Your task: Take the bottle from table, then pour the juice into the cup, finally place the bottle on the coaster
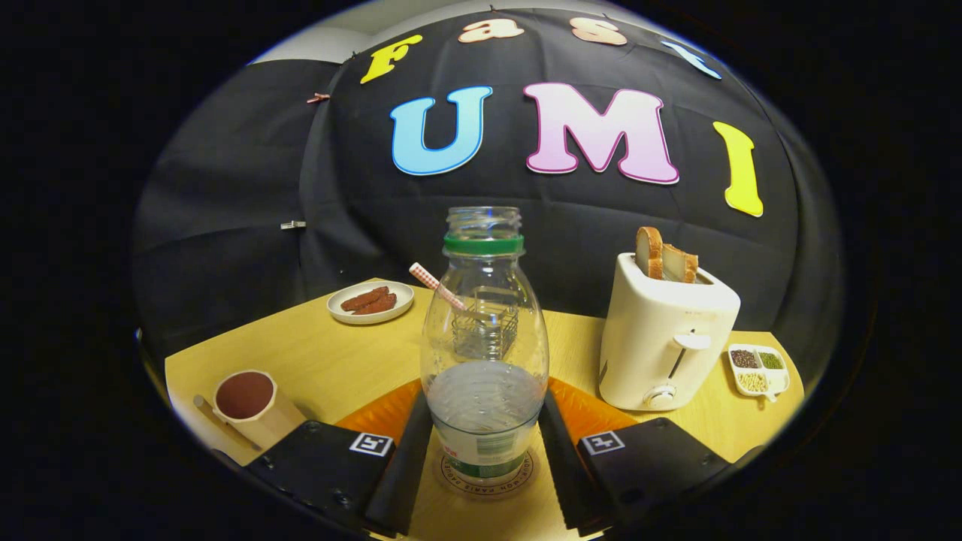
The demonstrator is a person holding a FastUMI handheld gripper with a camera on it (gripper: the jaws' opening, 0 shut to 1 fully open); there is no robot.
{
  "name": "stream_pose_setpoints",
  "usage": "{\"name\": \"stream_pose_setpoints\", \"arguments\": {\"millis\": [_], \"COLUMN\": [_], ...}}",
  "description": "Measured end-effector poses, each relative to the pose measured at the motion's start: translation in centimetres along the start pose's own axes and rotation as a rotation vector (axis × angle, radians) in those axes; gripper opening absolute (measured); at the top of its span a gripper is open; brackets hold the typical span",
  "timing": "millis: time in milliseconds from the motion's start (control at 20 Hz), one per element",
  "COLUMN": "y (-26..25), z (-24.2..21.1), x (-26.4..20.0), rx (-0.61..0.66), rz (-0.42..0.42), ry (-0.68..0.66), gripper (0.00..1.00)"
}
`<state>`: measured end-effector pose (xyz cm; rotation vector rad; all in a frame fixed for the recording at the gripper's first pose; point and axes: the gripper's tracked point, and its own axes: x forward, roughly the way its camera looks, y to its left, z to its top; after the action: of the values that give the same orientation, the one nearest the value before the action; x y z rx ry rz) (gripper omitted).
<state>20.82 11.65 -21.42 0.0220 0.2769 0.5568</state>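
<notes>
Two tongs (pixel 485 451) flank clear ribbed bottle (pixel 485 353) — round coaster (pixel 487 475).

The hand-held gripper (pixel 485 451) sat low and level just above the surface (pixel 331 361), its two fingers (pixel 402 466) spread apart and pointing straight ahead, one on either side of the bottle (pixel 485 353), with a slight gap visible at each.
</notes>
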Motion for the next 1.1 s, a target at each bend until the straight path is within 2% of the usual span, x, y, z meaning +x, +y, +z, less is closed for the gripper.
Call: {"name": "stream_pose_setpoints", "arguments": {"millis": [200,250,350,600,800,950,1100], "y": [-0.5,-0.7,-1.2,-0.2,0.0,-0.8,-2.8], "z": [-0.6,-0.5,0.0,2.0,5.6,9.4,13.6], "x": [-0.1,-0.1,-0.9,-4.2,-7.1,-10.1,-13.6], "rx": [0.025,0.019,-0.019,-0.028,-0.062,-0.052,-0.072], "rz": [-0.006,-0.013,-0.04,-0.05,-0.063,-0.117,-0.215], "ry": [0.03,0.035,0.026,-0.006,-0.058,-0.084,-0.144], "gripper": [0.81,0.91,1.0,1.0,0.98,0.98,0.98]}}
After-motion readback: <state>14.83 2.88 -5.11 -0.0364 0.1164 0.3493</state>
